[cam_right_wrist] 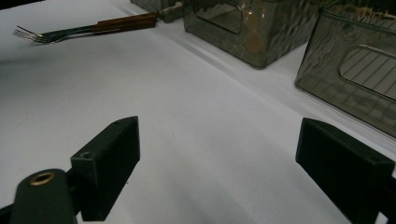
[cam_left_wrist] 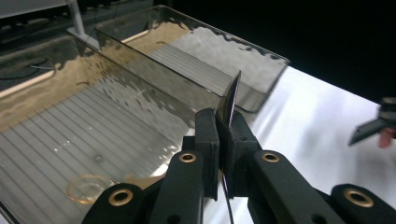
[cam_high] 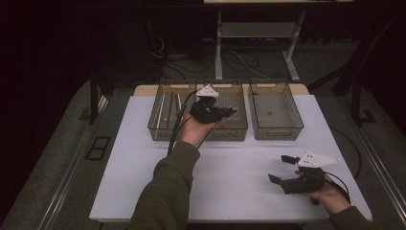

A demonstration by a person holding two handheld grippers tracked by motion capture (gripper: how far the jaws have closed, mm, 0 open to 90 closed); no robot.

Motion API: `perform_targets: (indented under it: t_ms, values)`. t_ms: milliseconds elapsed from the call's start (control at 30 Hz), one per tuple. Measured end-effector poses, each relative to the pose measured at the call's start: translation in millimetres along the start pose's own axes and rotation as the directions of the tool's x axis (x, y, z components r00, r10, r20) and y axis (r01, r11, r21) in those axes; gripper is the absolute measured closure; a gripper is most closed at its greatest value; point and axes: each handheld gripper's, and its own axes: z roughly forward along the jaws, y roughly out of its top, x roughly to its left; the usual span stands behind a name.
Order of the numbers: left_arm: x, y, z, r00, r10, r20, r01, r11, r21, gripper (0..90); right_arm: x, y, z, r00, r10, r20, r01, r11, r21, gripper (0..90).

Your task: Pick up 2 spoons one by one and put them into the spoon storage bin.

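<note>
Left gripper [cam_left_wrist: 223,140] pinches thin dark blade [cam_left_wrist: 232,100] over left bin [cam_high: 160,125]. Right gripper [cam_right_wrist: 219,172] wide, empty, low over counter [cam_high: 230,177]. Right gripper view: fork [cam_right_wrist: 88,29] beside bin.

Two bins [cam_high: 198,109] [cam_high: 275,109] side by side, table [cam_high: 143,167] rear.

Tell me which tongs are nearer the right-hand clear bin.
Left. The left tongs hang over the middle bin, right beside the right-hand bin. The right tongs sit lower, over the bare white tabletop short of it.
</note>
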Motion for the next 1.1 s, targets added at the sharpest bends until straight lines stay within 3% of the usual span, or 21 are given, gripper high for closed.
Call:
perform_targets:
  t_ms: [500,600,900,1033,1100]
  values:
    - [26.7,33.2,22.7,0.999,0.008,-0.043,-0.01,0.9994,-0.034,85.1,0.8,0.4,-1.1,1.0,0.002,-0.007,-0.002,1.0,-0.007,13.4]
    - [33.5,36.6,26.6,0.9988,-0.005,-0.049,0.002,0.998,-0.063,85.1,0.6,0.5,-2.0,1.0,0.001,-0.007,-0.001,1.0,-0.01,13.4]
    - [53.8,42.8,40.5,0.9967,-0.02,-0.079,0.016,0.9985,-0.052,85.1,0.0,-0.3,-3.4,0.9999,0.005,-0.013,-0.005,1.0,-0.013,13.4]
    - [58.8,42.3,50.5,0.9962,-0.042,-0.077,0.036,0.9965,-0.076,85.0,-1.1,-0.7,-3.9,0.9999,0.011,-0.011,-0.011,1.0,-0.017,13.4]
    - [59.4,39.9,56.4,0.9914,-0.032,-0.127,0.024,0.9976,-0.066,81.5,-0.8,-0.9,-4.4,0.9998,0.013,-0.013,-0.013,1.0,-0.016,13.4]
